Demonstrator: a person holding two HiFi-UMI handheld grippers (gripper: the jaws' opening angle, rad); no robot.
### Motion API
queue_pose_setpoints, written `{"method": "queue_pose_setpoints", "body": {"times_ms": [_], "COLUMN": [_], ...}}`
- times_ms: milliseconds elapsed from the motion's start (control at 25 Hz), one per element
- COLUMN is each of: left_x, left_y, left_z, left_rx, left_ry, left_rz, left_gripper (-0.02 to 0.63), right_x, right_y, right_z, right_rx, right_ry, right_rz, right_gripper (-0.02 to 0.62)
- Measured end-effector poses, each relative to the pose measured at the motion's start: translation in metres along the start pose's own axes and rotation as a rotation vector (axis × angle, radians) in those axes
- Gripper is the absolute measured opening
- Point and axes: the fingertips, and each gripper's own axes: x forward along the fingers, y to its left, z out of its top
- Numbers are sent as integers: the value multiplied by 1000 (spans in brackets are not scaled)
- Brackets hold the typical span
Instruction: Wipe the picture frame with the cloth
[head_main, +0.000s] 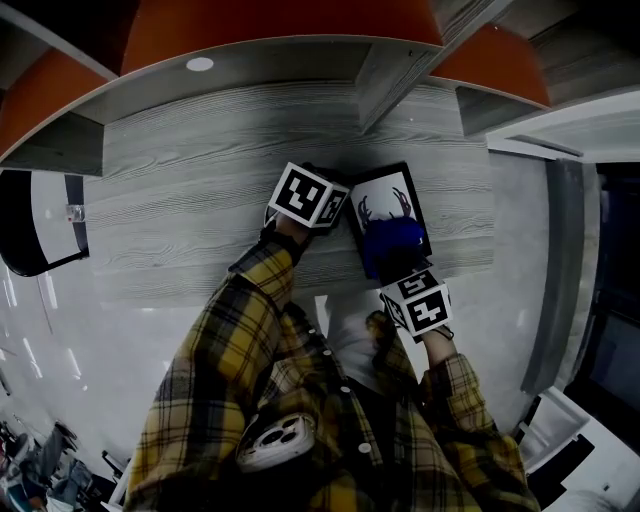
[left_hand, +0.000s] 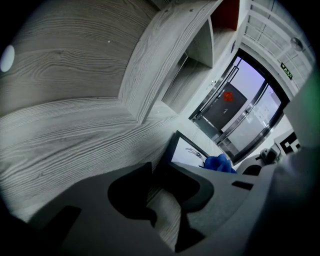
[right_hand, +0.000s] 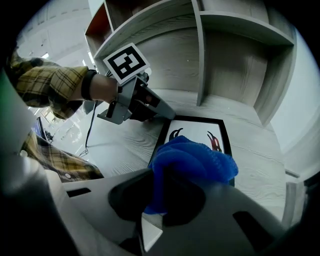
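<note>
A black picture frame (head_main: 392, 200) with a white antler print lies flat on the grey wood desk (head_main: 200, 200). My right gripper (head_main: 395, 268) is shut on a bunched blue cloth (head_main: 392, 240), which rests on the frame's near part. In the right gripper view the cloth (right_hand: 192, 162) bulges out of the jaws over the frame (right_hand: 197, 132). My left gripper (head_main: 340, 215) is at the frame's left edge. In the left gripper view its jaws close on the frame's dark corner (left_hand: 175, 150), and the cloth (left_hand: 219, 163) shows beyond.
An upright shelf divider (head_main: 395, 60) rises behind the frame, with orange panels (head_main: 270, 25) above. The desk's front edge (head_main: 300, 285) runs close to my body. A phone (head_main: 275, 440) sits in the plaid shirt's pocket. A cable (right_hand: 90, 125) hangs at the desk's left.
</note>
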Motion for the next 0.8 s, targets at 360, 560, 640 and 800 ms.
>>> {"method": "queue_pose_setpoints", "body": {"times_ms": [360,560,640,800], "left_x": [0,0,0,1], "left_y": [-1,-1,-1,-1], "left_z": [0,0,1,1], "left_rx": [0,7,11,11], "left_ry": [0,-2,-7,-10], "left_rz": [-2,4,4,8], "left_gripper": [97,97,97,97], "right_x": [-17,-45,-55,-58], "right_y": [6,-16,-27,-49], "right_z": [-11,43,71,120], "right_rx": [49,52,44,31], "right_ry": [-34,-187,-254,-348], "right_rz": [26,-29,-50,-82], "right_gripper": [48,48,48,48]}}
